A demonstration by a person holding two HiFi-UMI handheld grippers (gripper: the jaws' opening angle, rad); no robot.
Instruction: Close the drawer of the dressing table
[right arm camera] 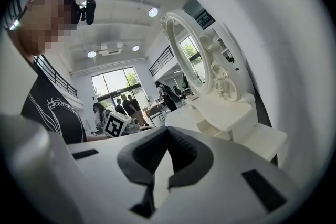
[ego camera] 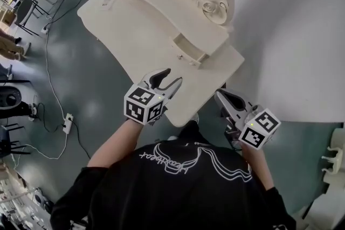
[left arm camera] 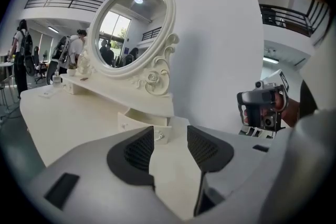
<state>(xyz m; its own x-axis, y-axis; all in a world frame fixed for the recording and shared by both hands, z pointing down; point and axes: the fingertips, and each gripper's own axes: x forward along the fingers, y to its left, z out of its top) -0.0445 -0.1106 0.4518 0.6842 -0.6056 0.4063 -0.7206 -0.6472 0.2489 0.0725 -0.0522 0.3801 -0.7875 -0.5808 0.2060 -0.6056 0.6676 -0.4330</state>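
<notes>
The drawer (ego camera: 190, 56) stood open, untouched, at one o'clock from the wide, empty left claw (ego camera: 172, 77), the right claw (ego camera: 220, 94) pinched shut on nothing: closing all remained.

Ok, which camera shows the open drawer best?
The head view: the drawer shows whole from above, pulled out. The left gripper view has its front, partly behind the tongs; the right gripper view shows it side-on.

Grey-green floor (ego camera: 108, 78) with power strip (ego camera: 68, 123); white wall (ego camera: 291, 35); bright windows (right arm camera: 113, 86)
</notes>
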